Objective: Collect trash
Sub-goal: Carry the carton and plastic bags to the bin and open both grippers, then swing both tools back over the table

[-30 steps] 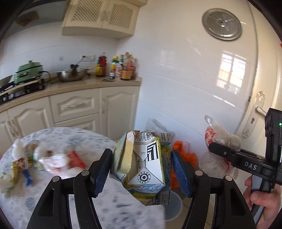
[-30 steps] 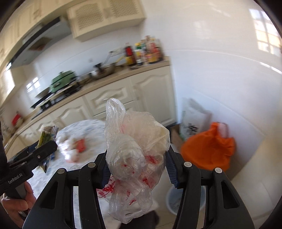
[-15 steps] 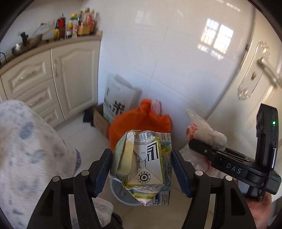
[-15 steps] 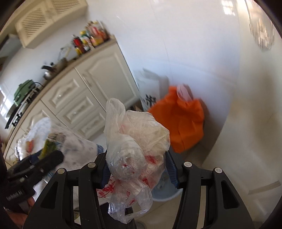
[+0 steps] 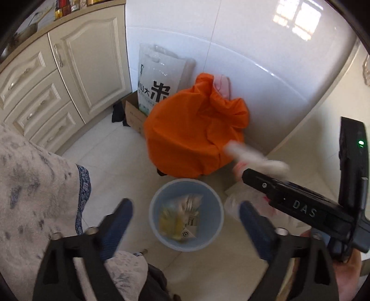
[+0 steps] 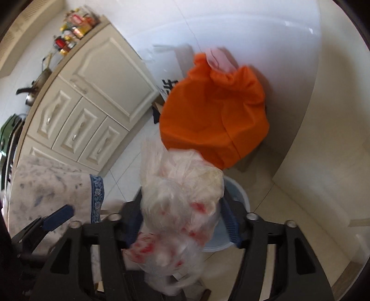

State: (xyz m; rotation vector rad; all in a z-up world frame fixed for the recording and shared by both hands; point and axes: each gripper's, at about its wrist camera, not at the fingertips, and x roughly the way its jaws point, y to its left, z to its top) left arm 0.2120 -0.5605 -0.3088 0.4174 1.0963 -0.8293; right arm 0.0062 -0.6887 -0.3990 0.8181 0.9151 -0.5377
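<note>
Glossy white wall tiles [image 5: 231,34] catch a bright window reflection [image 5: 298,14]. Cream cabinets [image 5: 87,64] with panelled doors and drawers run along the left under a beige countertop [image 6: 76,46]. The floor [image 5: 129,157] is pale tile, sunlit in patches.

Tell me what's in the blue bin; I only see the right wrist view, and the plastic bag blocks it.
Observer: A crumpled carton shows inside the blue bin.
Operator: Left tongs empty?
Observer: Yes. The left tongs have just been opening, with nothing between them, above the bin.
Operator: Is my bag over the bin?
Observer: Seen from the left wrist, the plastic bag, between right tongs that have just been opening, sits at the bin's right rim, blurred.
</note>
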